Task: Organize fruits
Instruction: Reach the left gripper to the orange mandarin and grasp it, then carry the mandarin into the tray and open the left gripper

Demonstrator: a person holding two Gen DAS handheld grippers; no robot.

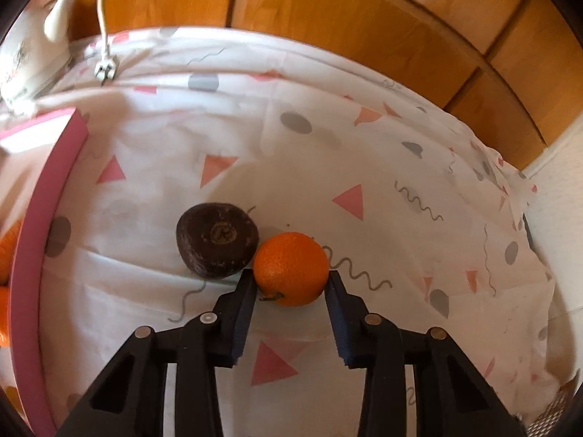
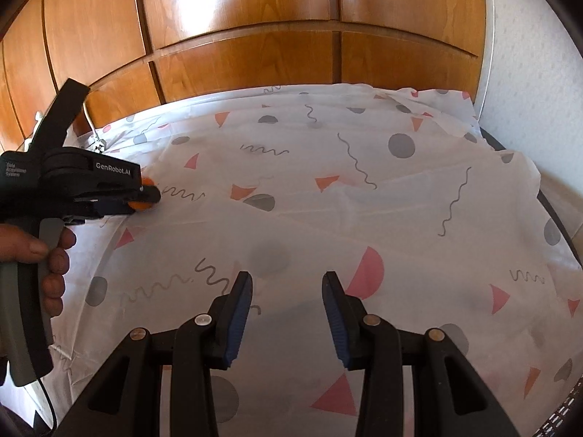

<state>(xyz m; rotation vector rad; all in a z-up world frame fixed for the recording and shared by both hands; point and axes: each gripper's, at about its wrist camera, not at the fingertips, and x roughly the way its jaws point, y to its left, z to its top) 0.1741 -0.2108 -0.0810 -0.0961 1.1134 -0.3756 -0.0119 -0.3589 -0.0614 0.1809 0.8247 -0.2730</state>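
An orange [image 1: 290,268] lies on the patterned cloth, touching a dark round fruit [image 1: 217,239] on its left. My left gripper [image 1: 290,279] has its fingertips on either side of the orange, which rests on the cloth between them. A pink tray [image 1: 40,218] at the left edge holds more orange fruit [image 1: 5,255]. In the right wrist view my right gripper [image 2: 287,278] is open and empty above bare cloth. The left gripper [image 2: 144,196] shows there at the left, with the orange [image 2: 147,182] between its tips.
A white cloth [image 1: 364,167] with pink triangles and grey dots covers the surface. Wooden panels [image 1: 328,18] stand behind it. A white cable with a clip [image 1: 105,69] hangs at the back left. A white wall [image 2: 528,54] is on the right.
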